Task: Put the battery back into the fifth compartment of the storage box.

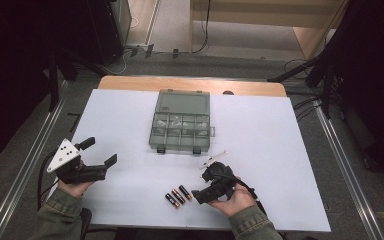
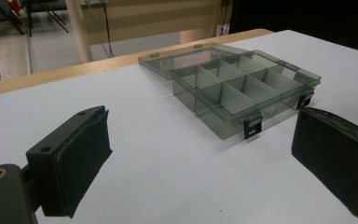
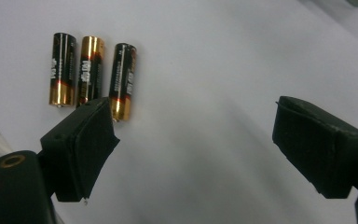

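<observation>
Three black-and-gold batteries [image 1: 178,196] lie side by side near the front of the white table [image 1: 280,150]. My right gripper [image 1: 198,196] sits just to their right, jaws open and empty. In the right gripper view the batteries [image 3: 91,70] lie at the upper left, and the left jaw's tip covers their lower ends; the right gripper [image 3: 191,121] has only bare table between its pads. A clear grey compartment box [image 1: 180,122] stands at the table's middle with its lid folded back. My left gripper [image 1: 99,151] hovers open at the front left, and the left gripper [image 2: 200,135] faces the box [image 2: 242,88].
The box's compartments look empty in the left gripper view. A wooden table edge [image 1: 190,84] runs along the back. Dark equipment stands [image 1: 55,70] and cables [image 1: 305,105] flank the table on the floor. White table surface lies open to the left and right of the box.
</observation>
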{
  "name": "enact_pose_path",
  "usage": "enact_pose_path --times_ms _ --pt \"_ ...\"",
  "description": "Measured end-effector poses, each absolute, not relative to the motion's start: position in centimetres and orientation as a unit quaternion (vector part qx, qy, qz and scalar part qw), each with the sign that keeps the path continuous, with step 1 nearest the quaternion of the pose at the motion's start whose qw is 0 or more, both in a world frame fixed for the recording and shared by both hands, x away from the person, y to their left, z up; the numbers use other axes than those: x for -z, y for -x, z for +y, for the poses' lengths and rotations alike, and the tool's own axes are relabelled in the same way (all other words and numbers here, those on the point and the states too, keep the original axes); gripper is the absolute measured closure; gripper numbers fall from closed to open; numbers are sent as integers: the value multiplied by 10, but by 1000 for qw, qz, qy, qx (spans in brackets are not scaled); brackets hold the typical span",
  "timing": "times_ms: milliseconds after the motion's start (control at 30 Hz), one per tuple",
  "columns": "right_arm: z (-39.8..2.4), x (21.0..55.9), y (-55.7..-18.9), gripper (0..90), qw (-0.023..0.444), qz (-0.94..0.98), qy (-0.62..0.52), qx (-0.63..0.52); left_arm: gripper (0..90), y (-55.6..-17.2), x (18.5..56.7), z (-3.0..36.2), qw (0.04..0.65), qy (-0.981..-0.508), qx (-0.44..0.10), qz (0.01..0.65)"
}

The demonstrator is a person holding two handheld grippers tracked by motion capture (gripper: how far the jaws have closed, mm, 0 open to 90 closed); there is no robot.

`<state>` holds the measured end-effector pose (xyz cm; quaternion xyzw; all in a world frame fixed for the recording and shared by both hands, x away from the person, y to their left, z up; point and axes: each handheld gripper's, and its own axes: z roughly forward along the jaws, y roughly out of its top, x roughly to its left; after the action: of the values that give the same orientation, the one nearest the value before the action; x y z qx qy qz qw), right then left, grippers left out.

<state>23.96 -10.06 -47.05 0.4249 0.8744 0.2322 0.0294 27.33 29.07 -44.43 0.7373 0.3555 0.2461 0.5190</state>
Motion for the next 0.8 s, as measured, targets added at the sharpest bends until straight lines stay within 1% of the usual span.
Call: enact_pose_path --times_ms 100,200,267,367,400,433,467,500,533,567,700,733,767,800 --pt "-92 472 -240 141 23 879 -420 -226 46 -273 444 292 521 -735 -247 357" --pt "-80 471 -241 188 21 882 -416 -218 46 -273 444 291 520 -736 -246 356" --pt "-77 471 -241 203 21 883 -416 -215 46 -273 444 291 519 -737 -246 356" --pt "-68 471 -243 270 21 886 -413 -208 46 -273 444 291 520 -737 -246 355" --pt "-63 470 -243 319 22 890 -407 -202 47 -273 444 291 521 -736 -246 356" --pt "-63 470 -243 319 22 890 -407 -202 47 -273 444 292 522 -735 -246 356" --pt "-61 471 -244 351 24 893 -402 -200 47 -273 444 292 523 -734 -246 357" --pt "-56 470 -242 417 26 895 -403 -189 46 -273 444 292 523 -734 -246 357" --pt "-54 470 -242 448 27 898 -398 -187 47 -273 444 292 523 -734 -246 356" --pt "-54 470 -242 448 27 898 -398 -187 47 -273 444 292 523 -735 -246 356" --pt "-46 469 -244 530 27 902 -396 -171 47 -273 444 292 521 -736 -246 355" --pt "-43 469 -246 566 25 902 -397 -166 47 -273 444 292 523 -735 -246 356" --pt "-43 469 -246 566 25 902 -397 -166 47 -273 444 292 522 -735 -246 356" --pt "-41 469 -247 593 21 904 -397 -159 47 -273 444 292 522 -735 -246 357"
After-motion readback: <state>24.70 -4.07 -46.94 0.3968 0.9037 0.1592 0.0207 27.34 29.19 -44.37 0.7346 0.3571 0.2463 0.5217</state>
